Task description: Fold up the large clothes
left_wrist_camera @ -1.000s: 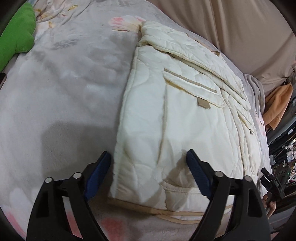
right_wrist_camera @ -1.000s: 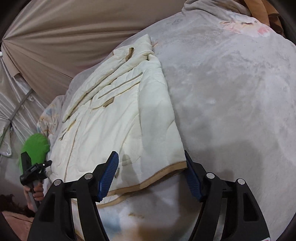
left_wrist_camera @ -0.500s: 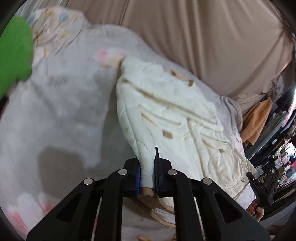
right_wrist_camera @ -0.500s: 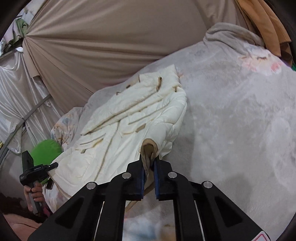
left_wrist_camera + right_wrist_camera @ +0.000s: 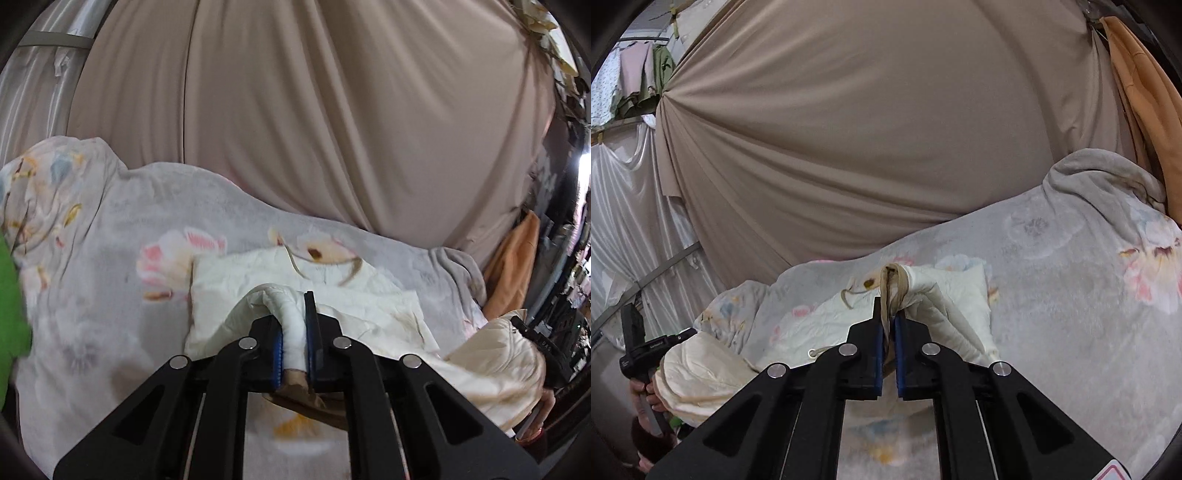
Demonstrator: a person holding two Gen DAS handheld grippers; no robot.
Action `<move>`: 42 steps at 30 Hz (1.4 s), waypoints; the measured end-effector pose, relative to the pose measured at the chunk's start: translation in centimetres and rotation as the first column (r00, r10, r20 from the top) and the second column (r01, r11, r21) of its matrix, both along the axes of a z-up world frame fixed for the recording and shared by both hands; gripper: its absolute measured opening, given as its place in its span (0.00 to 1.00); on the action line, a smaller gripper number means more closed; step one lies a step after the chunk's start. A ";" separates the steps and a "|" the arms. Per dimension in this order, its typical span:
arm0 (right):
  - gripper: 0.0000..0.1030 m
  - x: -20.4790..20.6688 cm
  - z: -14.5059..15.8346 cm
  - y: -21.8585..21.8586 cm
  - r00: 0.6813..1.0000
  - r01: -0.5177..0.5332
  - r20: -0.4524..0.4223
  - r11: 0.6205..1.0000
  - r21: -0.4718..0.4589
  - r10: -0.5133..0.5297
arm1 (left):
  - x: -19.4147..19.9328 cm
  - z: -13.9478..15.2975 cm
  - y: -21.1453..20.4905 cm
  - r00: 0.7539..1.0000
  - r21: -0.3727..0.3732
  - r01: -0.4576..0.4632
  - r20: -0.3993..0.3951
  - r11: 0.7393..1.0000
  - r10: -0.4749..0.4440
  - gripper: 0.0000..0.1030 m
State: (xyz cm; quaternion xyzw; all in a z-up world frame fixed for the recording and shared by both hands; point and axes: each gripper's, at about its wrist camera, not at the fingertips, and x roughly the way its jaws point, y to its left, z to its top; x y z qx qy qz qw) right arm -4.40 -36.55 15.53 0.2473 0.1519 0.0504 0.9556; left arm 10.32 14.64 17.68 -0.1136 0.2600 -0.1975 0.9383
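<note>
A cream quilted jacket (image 5: 236,291) with tan trim lies on the grey floral blanket (image 5: 110,258), its near hem lifted off the bed. My left gripper (image 5: 293,328) is shut on one hem corner, a thick cream roll between the blue pads. My right gripper (image 5: 888,325) is shut on the other hem corner, with the tan trim (image 5: 890,284) sticking up above the jaws. The jacket (image 5: 953,295) drapes from both grippers back toward the far part lying flat. The right gripper shows in the left wrist view (image 5: 546,347), the left gripper in the right wrist view (image 5: 646,350).
A beige curtain (image 5: 314,129) hangs behind the bed. A green cushion (image 5: 9,295) lies at the far left. An orange garment (image 5: 1137,92) hangs at the right. The grey blanket (image 5: 1071,295) extends right of the jacket.
Both grippers closed on the hem corners, then lifted them up and carried them toward the far end of the jacket. The views now tilt up toward the curtain.
</note>
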 end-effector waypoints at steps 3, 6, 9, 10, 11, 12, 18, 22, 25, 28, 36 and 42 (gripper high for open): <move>0.05 6.0 0.5 -1.8 1.000 0.021 -0.018 0.999 0.038 -0.020 | 4.9 0.1 -1.9 0.999 0.055 -0.042 0.000 0.998 0.042 0.08; 0.05 11.6 0.1 -2.7 0.998 0.042 -0.055 0.998 0.054 -0.039 | 10.4 -1.0 -3.6 0.995 0.105 -0.091 -0.035 0.990 0.095 0.08; 0.05 17.6 -1.5 -3.6 0.992 0.063 -0.113 0.996 0.068 -0.055 | 17.2 -4.4 -5.1 0.980 0.180 -0.141 -0.117 0.974 0.163 0.08; 0.05 19.8 -2.5 -3.9 0.987 0.075 -0.145 0.995 0.072 -0.064 | 18.9 -5.8 -5.4 0.972 0.202 -0.154 -0.144 0.967 0.185 0.08; 0.05 21.7 -3.6 -4.0 0.982 0.079 -0.177 0.994 0.075 -0.065 | 20.5 -7.1 -5.6 0.965 0.227 -0.160 -0.170 0.961 0.201 0.08; 0.05 23.3 -4.6 -4.2 0.976 0.089 -0.205 0.993 0.076 -0.072 | 21.9 -8.6 -5.8 0.957 0.250 -0.164 -0.196 0.954 0.215 0.08; 0.05 29.7 -11.9 -4.9 0.928 0.116 -0.365 0.990 0.076 -0.080 | 26.1 -14.8 -5.2 0.934 0.231 -0.182 -0.262 0.956 0.242 0.11; 0.13 29.7 -13.1 -5.8 0.938 0.097 -0.346 0.980 0.175 -0.031 | 25.3 -14.6 -5.3 0.944 0.246 -0.180 -0.227 0.952 0.237 0.11; 0.35 27.8 -11.6 -6.2 0.959 0.068 -0.282 0.977 0.203 -0.008 | 23.5 -12.4 -3.9 0.954 0.171 -0.172 -0.216 0.970 0.207 0.16; 0.59 24.3 -9.2 -7.3 0.986 0.049 -0.165 0.975 0.217 -0.013 | 21.2 -9.4 -2.2 0.976 0.074 -0.126 -0.171 0.989 0.137 0.29; 0.70 18.3 -8.5 -7.9 0.982 0.085 -0.174 0.994 0.061 -0.074 | 20.0 -8.1 0.4 0.976 -0.079 -0.094 -0.205 0.992 0.077 0.34; 0.70 18.4 -11.4 -7.2 0.969 0.064 -0.244 0.996 0.069 -0.045 | 18.9 -5.9 -0.3 0.995 -0.094 -0.081 -0.065 0.992 0.075 0.38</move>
